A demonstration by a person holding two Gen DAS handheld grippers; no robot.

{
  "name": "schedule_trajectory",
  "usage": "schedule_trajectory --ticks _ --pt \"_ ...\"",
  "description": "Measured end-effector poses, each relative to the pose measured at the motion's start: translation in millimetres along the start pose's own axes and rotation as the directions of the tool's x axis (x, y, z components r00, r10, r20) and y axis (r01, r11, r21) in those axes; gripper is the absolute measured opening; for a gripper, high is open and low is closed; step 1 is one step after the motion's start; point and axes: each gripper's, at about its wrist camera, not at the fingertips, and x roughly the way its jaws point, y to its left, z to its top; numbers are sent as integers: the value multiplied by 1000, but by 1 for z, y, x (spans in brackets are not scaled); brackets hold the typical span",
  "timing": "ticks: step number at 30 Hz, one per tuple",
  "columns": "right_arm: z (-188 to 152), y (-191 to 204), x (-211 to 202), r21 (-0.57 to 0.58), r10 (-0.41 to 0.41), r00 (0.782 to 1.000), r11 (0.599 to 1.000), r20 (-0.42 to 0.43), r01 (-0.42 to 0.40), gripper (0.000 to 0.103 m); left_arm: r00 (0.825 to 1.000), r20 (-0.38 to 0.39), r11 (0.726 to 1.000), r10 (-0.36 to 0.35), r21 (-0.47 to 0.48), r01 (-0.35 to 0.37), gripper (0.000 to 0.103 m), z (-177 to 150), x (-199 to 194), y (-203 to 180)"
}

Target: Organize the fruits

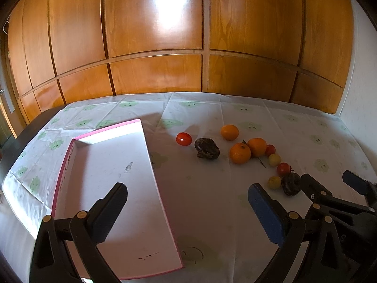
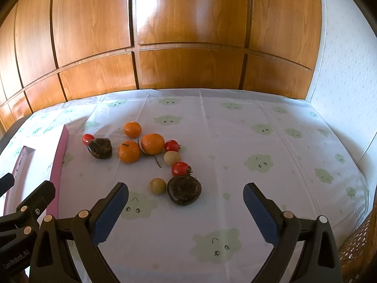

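pink-rimmed box (image 1: 113, 165) under your left gripper (image 1: 188, 202), jaws spread | dark fruit (image 2: 184, 189) between your right gripper (image 2: 186, 200) jaws, spread, untouched

Glossy varnished wood panels (image 2: 188, 11) mirror the light. The counter's cloth (image 2: 235, 141) looks like thin, creased plastic sheeting, perhaps vinyl. The pink-edged tray (image 1: 113, 165) seems matt cardboard. Oranges (image 2: 152, 143) are dimpled; dark fruits (image 2: 184, 189) rough, dull; tomatoes (image 2: 180, 168) shiny.

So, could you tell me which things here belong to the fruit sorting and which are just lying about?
Belong to the job:
- three oranges
- three red tomatoes
- two pale round fruits
- two dark wrinkled fruits
- pink-edged box

Just there:
- patterned tablecloth
- wooden cabinet
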Motion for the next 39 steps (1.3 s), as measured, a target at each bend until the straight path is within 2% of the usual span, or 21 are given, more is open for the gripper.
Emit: schedule_trajectory --ticks 9,17,20,22,25,27,31,33,34,36,37,38,39 --pt "4 -1 3 -26 14 1000 1000 -7 -14 100 1000 -6 1000 -16 4 16 103 1 2 -1" --pt "17 -9 9 -66 40 999 997 -20 -41 99 995 -30 995 -92 24 93 103 4 8 -5" --pt "32 -17 15 -76 88 995 993 -43 -92 99 989 -44 988 -142 47 144 103 6 9 -9" --pt "48 -27 22 -85 125 990 988 -67 -131 99 979 -50 978 -197 55 199 103 14 9 -9" --pt "71 -46 32 -84 165 982 981 -95 -173 99 974 -29 973 -223 47 224 103 32 9 -2" --pt "84 -61 44 -82 169 979 980 -117 -179 99 975 -27 974 -219 45 221 103 45 14 4" --pt "93 -81 64 -88 156 979 982 -134 -169 99 968 -96 971 -233 29 237 103 70 38 21" --pt "92 -89 72 -75 166 976 981 -139 -178 98 978 -105 979 -179 76 187 103 78 47 25" --pt "91 -92 76 -66 171 975 981 -142 -181 98 981 -103 980 -165 100 175 101 80 51 25" --pt "88 -97 83 -46 175 972 982 -159 -185 97 980 -139 977 -141 140 161 88 86 66 26" --pt "88 -98 85 -41 173 970 982 -169 -183 97 976 -169 975 -140 148 166 74 89 75 27" --pt "88 -99 84 -37 178 969 982 -168 -187 97 970 -196 973 -140 156 172 66 91 84 28" --pt "89 -99 84 -35 186 969 980 -162 -194 97 964 -227 968 -140 172 182 65 94 95 27"
